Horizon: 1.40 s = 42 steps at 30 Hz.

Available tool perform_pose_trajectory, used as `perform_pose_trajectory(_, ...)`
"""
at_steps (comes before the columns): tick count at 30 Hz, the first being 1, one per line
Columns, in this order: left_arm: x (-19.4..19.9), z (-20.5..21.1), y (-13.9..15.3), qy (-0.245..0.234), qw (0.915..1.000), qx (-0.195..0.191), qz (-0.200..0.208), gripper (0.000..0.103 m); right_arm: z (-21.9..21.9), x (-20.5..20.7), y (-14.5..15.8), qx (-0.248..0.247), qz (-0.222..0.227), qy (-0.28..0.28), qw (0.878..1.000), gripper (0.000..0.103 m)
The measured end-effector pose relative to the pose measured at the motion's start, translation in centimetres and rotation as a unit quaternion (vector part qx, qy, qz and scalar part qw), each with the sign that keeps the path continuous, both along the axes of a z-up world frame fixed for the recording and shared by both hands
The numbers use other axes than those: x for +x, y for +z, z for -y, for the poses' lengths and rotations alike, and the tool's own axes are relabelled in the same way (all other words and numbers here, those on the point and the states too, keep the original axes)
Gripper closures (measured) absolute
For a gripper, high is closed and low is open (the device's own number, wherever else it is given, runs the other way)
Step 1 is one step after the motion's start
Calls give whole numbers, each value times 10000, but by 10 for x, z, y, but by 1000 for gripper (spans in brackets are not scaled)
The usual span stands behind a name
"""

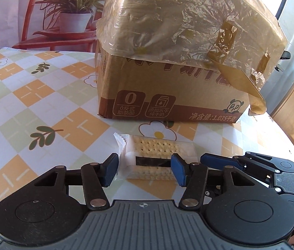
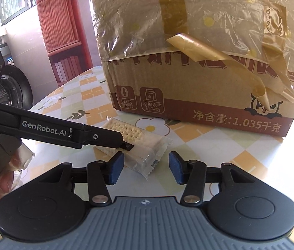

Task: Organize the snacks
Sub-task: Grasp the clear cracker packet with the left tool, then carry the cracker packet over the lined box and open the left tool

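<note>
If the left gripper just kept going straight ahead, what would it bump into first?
The cracker packet, most likely: it already lies between the left gripper's open fingers on the table. Pushed further along, it would reach the cardboard box behind it. How far back the box stands is hard to judge.

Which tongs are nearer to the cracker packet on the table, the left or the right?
Left. The left tongs straddle the cracker packet, open, one pad at each side. The right tongs are open just short of the packet's crimped end, with its corner reaching between the pads.
</note>
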<state>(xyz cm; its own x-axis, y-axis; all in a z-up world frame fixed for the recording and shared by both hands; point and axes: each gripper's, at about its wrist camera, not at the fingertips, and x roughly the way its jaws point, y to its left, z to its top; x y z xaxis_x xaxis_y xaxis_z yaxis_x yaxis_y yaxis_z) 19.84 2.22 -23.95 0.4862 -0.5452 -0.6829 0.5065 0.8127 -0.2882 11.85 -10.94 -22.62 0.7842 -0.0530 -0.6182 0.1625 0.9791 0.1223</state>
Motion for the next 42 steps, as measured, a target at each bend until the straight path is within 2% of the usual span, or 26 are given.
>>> perform_pose_trajectory(17, -14, 8, 0, 122, 9999, 4, 91, 48, 0, -4, -1, 66, 25, -8, 10000, 54)
perform_pose_trajectory(22, -21, 12, 9, 36, 9995, 162, 254, 49, -6, -8, 3, -5, 54, 86, 9999, 57)
perform_pose_trajectory(26, -26, 9, 19, 73, 9993, 133, 335, 49, -9, -14, 10, -38, 198, 139, 9997, 58)
perform_pose_trajectory(33, -42, 1, 66, 231, 9962, -156, 830, 50, -18, -26, 44, -482, 767, 391, 9951, 58)
perform_pose_trajectory(37, -45, 0, 107, 285, 9910, -395, 1244, 50, -21, -28, 81, -907, 1165, 591, 9873, 60)
perform_pose_trajectory(42, -33, 8, 161, 315, 9830, -585, 1713, 50, -11, -18, 132, -1048, 1621, 608, 9793, 60)
